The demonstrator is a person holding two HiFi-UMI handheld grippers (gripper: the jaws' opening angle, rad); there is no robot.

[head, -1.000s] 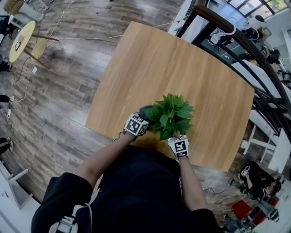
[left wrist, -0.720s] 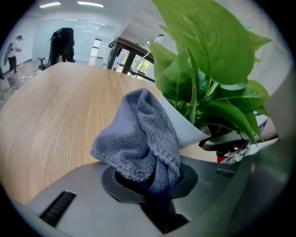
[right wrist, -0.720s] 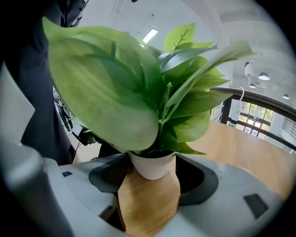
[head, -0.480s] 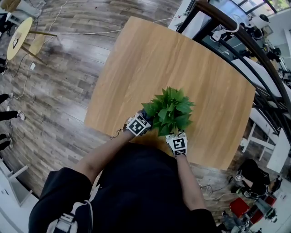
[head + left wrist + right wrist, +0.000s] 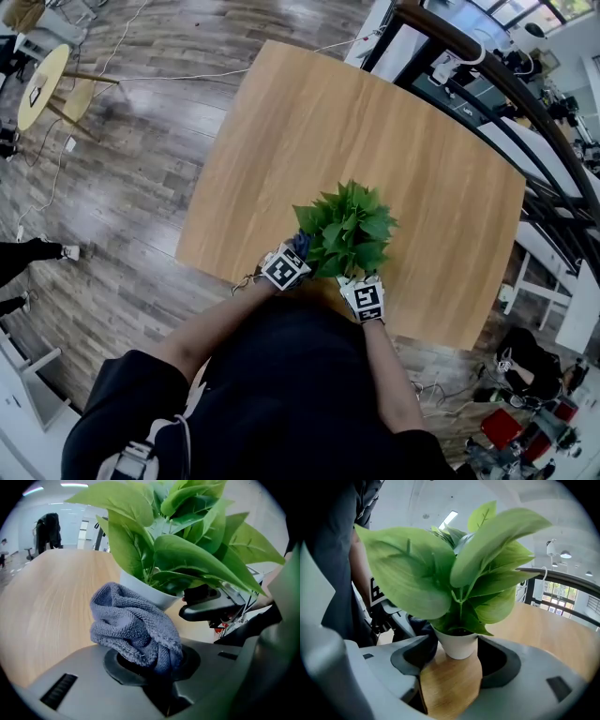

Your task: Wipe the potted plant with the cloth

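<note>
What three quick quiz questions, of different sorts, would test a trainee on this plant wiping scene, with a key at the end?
1. True or false: the left gripper is shut on the grey-blue cloth.
2. Which colour is the plant's pot? A white, B black, C red.
3. Fill in the gap: the right gripper's fingers stand ___, with the pot between them.
Key: 1 true; 2 A; 3 apart.
</note>
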